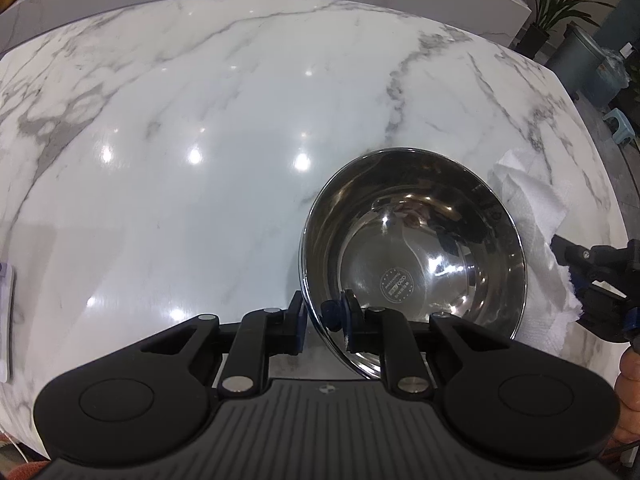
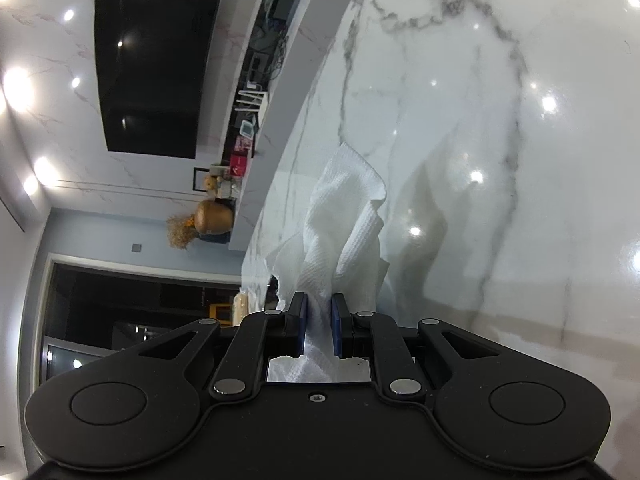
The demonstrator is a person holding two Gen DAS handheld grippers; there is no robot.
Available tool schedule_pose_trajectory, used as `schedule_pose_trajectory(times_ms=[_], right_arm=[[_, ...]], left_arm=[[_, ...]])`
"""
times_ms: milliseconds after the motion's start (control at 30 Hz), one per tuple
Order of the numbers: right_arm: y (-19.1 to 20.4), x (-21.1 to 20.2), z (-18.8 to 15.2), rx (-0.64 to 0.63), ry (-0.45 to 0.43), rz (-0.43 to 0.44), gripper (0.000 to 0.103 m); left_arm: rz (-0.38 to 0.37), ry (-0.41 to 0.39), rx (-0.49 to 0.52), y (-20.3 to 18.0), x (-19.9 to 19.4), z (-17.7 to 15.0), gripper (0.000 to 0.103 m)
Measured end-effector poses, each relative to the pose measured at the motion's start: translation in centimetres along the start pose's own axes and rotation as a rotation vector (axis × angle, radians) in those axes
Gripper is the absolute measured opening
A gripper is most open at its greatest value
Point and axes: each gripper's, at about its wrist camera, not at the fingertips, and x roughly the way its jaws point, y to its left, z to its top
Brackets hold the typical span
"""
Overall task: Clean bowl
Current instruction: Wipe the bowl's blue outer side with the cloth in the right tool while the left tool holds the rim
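A shiny steel bowl (image 1: 416,256) rests tilted on the white marble counter (image 1: 200,140), its opening turned up toward the camera. My left gripper (image 1: 322,312) is shut on the bowl's near rim, one finger outside and one inside. A crumpled white paper towel (image 1: 532,216) lies just right of the bowl. My right gripper (image 1: 576,276) comes in from the right edge of the left wrist view and holds the towel. In the right wrist view the right gripper (image 2: 320,312) is shut on the paper towel (image 2: 344,216), which sticks out past the fingers over the counter (image 2: 500,140).
A flat white object (image 1: 6,320) lies at the counter's left edge. Beyond the counter stand a potted plant (image 1: 552,8), a grey bin (image 1: 588,64) and a small stool (image 1: 618,120). The right wrist view is rolled sideways and shows a wall screen (image 2: 152,68) and shelf clutter.
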Motion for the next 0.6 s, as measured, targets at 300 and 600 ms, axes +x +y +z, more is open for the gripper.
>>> schedule_pose_trajectory(times_ms=[300, 600], right_arm=[[-0.8, 1.3, -0.8, -0.021, 0.038, -0.13, 0.012], [-1.0, 1.6, -1.3, -0.025, 0.053, -0.16, 0.012]], left_arm=[[-0.008, -0.002, -0.004, 0.0, 0.1, 0.1, 0.016], [-0.087, 0.036, -0.131, 1.3, 0.3, -0.5, 0.023]])
